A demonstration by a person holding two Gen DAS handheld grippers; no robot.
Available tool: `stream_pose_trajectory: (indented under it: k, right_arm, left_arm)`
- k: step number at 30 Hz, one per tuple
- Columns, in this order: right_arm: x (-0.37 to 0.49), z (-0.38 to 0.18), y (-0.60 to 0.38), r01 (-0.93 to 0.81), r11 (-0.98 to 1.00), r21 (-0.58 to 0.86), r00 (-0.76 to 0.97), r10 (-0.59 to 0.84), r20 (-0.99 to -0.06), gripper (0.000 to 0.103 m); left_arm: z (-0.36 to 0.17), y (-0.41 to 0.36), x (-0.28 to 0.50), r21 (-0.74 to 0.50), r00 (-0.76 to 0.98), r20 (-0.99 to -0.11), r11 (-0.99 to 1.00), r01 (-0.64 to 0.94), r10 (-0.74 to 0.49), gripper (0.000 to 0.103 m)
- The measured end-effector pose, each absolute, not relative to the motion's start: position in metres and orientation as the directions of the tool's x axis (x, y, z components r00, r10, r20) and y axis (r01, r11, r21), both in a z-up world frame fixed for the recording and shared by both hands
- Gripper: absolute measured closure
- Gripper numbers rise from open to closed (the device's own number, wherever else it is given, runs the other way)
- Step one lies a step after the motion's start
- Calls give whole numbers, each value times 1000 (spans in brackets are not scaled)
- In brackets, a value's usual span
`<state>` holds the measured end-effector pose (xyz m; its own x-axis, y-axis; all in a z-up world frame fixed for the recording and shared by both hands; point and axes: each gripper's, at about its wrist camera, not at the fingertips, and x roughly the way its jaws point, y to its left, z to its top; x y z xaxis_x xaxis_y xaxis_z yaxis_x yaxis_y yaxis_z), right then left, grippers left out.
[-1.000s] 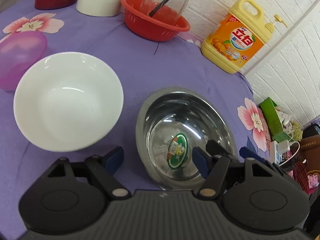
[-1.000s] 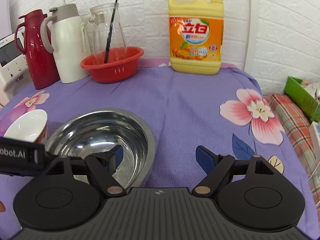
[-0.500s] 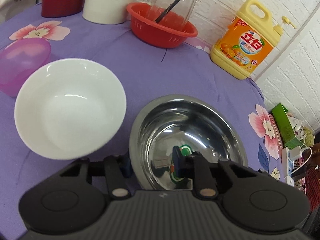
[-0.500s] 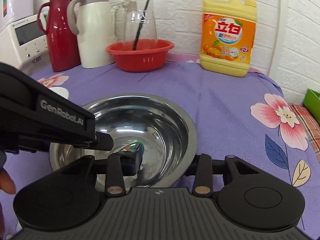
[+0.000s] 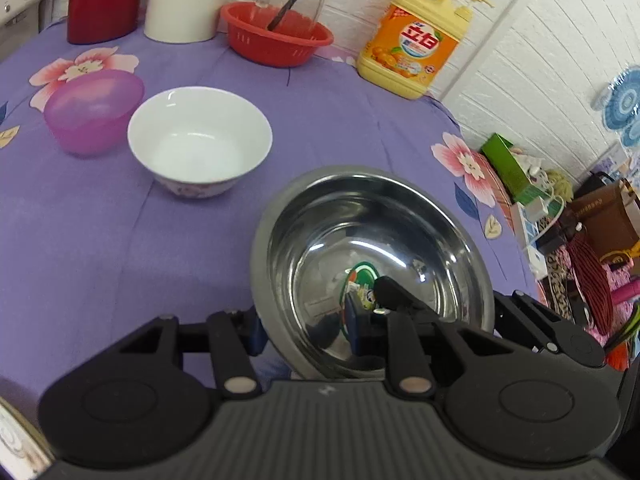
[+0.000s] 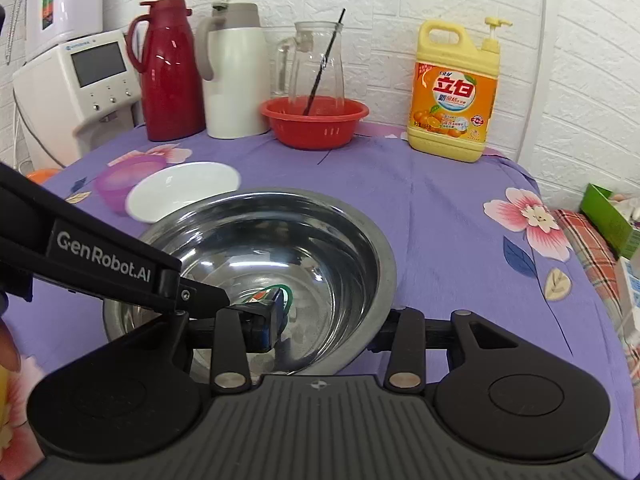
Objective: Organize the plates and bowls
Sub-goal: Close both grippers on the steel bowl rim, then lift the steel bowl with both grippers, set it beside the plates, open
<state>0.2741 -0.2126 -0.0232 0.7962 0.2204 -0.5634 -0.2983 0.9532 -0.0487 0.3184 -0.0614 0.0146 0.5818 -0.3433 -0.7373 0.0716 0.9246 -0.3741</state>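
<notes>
While both grippers, left (image 5: 304,330) and right (image 6: 320,326), clamped on steel bowl (image 5: 400,216): white bowl (image 5: 200,148), seemingly clear, beside.

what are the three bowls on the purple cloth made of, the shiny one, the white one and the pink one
The shiny bowl looks like polished steel: mirror reflections and a sticker visible inside. The white bowl seems glazed ceramic: glossy highlights, opaque walls, a printed pattern outside near the base. The pink bowl is probably plastic: translucent, with a dull, soft sheen.
</notes>
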Motion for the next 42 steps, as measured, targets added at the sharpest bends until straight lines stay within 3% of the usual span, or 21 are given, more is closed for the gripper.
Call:
stream_pose_trajectory:
  k: [12,28,30,31,33,35,42]
  right_arm:
    - [160,-41,-189,-191,982,6,812,161,-561,29]
    - [144,-61,-193,-171,983,63,783,174,-597,26]
    - [143,-61,-196,-175,982,76,782,186,-596,20]
    - [143,-61,-196,-181,980,84,780,196,-595,14]
    - [141,-61,-195,-157,985,69,788,167,-593,3]
    - [141,-61,-199,-149,986,71,792,162,-588,0]
    - [135,-51,-208,-137,984,117,813,180,-555,0]
  left_arm:
    - [-5,-41,217,-351,535,-736,910,222,-415,83]
    - [-24,-45,197,-295,551,-736,919,260,-392,82]
    - [-23,-48,196,-279,560,-736,925,259,-379,73]
    - [-23,-49,196,-279,559,-737,924,260,-380,58]
    - [-20,-52,193,-260,578,-729,929,262,-367,50]
    - [-17,-53,190,-234,601,-716,933,273,-355,40]
    - [3,-37,188,-273,642,-668,926,260,-377,31]
